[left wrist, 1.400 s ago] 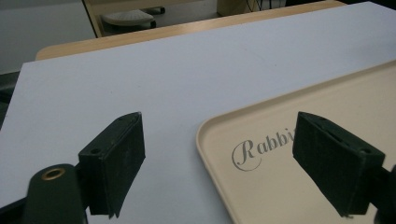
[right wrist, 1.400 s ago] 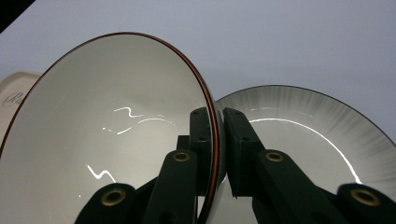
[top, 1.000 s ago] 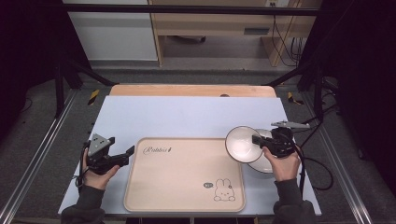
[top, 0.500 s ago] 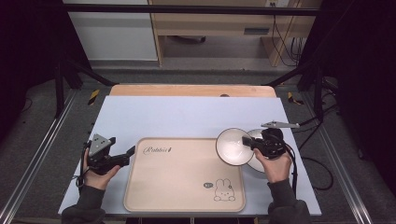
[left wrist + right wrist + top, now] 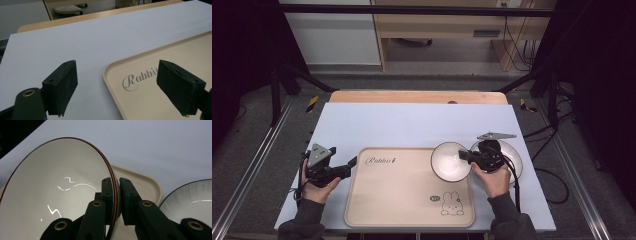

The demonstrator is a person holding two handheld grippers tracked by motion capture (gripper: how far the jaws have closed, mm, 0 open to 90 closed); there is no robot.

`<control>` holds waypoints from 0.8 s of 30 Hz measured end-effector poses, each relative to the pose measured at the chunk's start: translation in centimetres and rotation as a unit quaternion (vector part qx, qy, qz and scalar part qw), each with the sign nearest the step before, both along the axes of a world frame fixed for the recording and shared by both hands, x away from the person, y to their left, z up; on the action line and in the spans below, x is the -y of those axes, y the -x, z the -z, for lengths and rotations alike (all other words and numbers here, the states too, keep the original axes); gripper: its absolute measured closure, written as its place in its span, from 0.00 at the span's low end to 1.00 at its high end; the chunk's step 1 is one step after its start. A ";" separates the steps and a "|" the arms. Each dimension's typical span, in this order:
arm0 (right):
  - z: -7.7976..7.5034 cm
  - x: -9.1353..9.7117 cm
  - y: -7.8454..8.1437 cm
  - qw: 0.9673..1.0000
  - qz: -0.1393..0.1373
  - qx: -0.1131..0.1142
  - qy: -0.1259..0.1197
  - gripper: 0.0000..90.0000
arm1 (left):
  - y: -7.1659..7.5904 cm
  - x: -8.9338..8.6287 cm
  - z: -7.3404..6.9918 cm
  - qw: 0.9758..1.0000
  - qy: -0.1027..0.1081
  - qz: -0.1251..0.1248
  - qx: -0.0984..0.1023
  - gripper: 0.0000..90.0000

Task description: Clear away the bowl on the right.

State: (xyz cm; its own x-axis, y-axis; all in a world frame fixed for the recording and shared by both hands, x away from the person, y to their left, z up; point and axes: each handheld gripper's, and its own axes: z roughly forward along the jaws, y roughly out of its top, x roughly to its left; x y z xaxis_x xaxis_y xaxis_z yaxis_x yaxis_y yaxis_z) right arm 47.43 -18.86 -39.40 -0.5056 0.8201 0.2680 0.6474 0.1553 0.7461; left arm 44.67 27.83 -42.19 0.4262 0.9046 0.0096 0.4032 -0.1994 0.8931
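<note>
The rim of a white bowl (image 5: 62, 192) is pinched between the jaws of the right gripper (image 5: 115, 202), one jaw inside the wall and one outside, and the bowl is held over the right end of the beige rabbit tray (image 5: 407, 200). It is judged to be stiff, glazed and slippery (and breakable if dropped), so the rim hold seems best kept deep. The left gripper (image 5: 120, 87) is held apart, empty, at the tray's left corner above the worktop (image 5: 412, 125), and a second bowl (image 5: 512, 160) sits just right of the tray.
</note>
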 end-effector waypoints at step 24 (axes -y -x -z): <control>2.8 -4.4 -0.7 0.999 -0.037 -0.025 0.008 0.92 | 0.0 0.1 0.1 1.000 -0.002 0.001 0.000 0.19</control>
